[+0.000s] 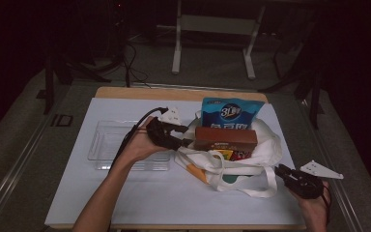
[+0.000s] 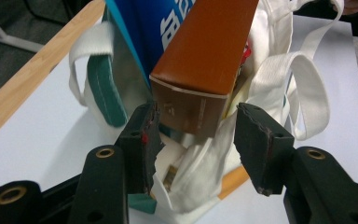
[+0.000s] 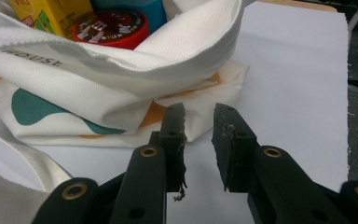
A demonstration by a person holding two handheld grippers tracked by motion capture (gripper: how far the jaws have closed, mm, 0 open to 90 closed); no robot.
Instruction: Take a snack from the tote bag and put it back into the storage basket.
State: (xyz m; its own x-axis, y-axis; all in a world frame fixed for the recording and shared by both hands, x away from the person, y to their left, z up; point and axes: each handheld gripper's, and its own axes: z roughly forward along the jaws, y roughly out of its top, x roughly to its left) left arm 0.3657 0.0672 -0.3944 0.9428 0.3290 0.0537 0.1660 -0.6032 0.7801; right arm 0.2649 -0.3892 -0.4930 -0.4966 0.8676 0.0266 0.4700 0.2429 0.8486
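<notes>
On the left of the white-covered surface (image 1: 125,193) lies a clear plastic tray (image 1: 107,140), with the person's left forearm crossing its near right corner. Just right of the tray, the left tongs (image 1: 187,137) reach toward the near-left end of a brown box (image 1: 225,138) that lies across the mouth of a white tote bag (image 1: 261,145). In the left gripper view the left tongs (image 2: 196,140) stand wide open, one jaw on either side of the brown box (image 2: 205,60); its end sits between the jaw tips, close to the left jaw and clear of the right, so nothing is gripped. Behind the box a blue snack pouch (image 1: 232,113) stands upright in the bag, and the bag's white straps (image 2: 303,88) loop beside it.

Farther right, near the front right corner of the surface, the right tongs (image 1: 281,171) point at the bag's near-right side, just short of the cloth and its strap. The right gripper view shows the right tongs (image 3: 199,126) parted by a narrow gap and empty, the bag's bottom corner (image 3: 223,88) just beyond the tips. Inside the bag's mouth sit a red round lid (image 3: 112,28) and a yellow carton (image 3: 51,14).
</notes>
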